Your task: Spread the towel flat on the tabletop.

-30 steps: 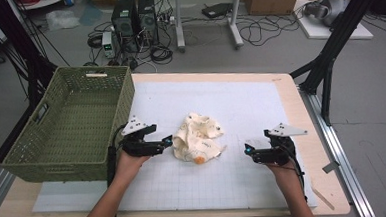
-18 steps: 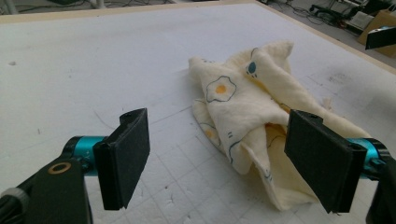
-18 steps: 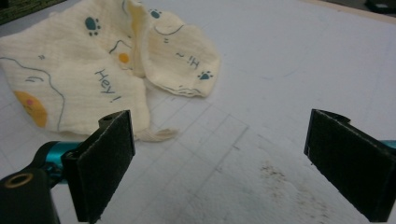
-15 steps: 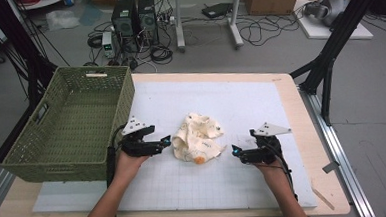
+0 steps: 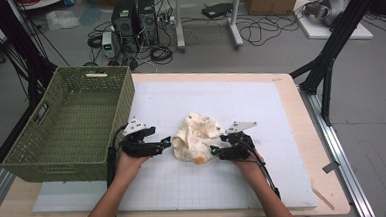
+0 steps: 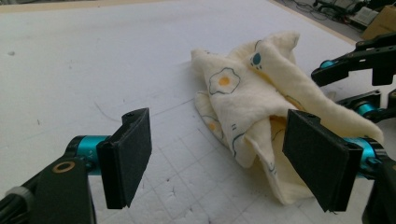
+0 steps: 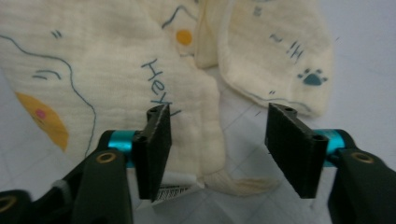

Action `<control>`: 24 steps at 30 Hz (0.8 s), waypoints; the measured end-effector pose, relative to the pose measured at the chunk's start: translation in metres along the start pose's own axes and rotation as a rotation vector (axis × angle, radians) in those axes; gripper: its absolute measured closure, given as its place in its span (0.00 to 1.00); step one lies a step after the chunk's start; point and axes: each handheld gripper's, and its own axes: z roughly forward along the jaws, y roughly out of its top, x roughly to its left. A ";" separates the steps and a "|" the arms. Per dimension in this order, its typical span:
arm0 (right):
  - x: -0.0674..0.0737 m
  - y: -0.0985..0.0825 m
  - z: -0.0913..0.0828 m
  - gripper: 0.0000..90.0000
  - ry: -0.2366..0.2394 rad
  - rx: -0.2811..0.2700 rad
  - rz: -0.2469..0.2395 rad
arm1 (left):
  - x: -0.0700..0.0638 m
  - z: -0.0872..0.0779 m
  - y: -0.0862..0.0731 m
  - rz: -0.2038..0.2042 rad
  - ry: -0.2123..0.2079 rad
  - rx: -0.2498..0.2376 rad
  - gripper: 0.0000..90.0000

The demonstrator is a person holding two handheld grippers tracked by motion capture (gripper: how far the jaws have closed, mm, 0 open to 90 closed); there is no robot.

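High view: crumpled cream cloth (image 5: 195,137) sits mid-bench on the white mat (image 5: 281,114), w/ the green basket (image 5: 71,120) at far left, prob. its destination. Left tool (image 5: 166,141) and right tool (image 5: 214,149) flank it, one per side, for a two-handed lift.

Left gripper view: left tool (image 6: 224,163) spread wide, nothing pinched; cloth (image 6: 252,107) just ahead.

Right gripper view: right tool (image 7: 217,140) has just been closing, jaws straddling a cloth (image 7: 116,70) edge, pads not yet pressing.
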 end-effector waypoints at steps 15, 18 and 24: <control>0.000 0.001 -0.025 0.95 -0.040 0.048 -0.038 | 0.002 0.000 -0.001 -0.005 0.021 0.013 0.31; -0.004 -0.005 -0.039 0.95 -0.069 0.068 -0.027 | 0.002 0.000 -0.001 -0.005 0.024 0.013 0.31; -0.013 -0.027 -0.066 0.96 -0.119 0.068 0.018 | 0.002 0.001 -0.001 -0.006 0.033 0.015 0.32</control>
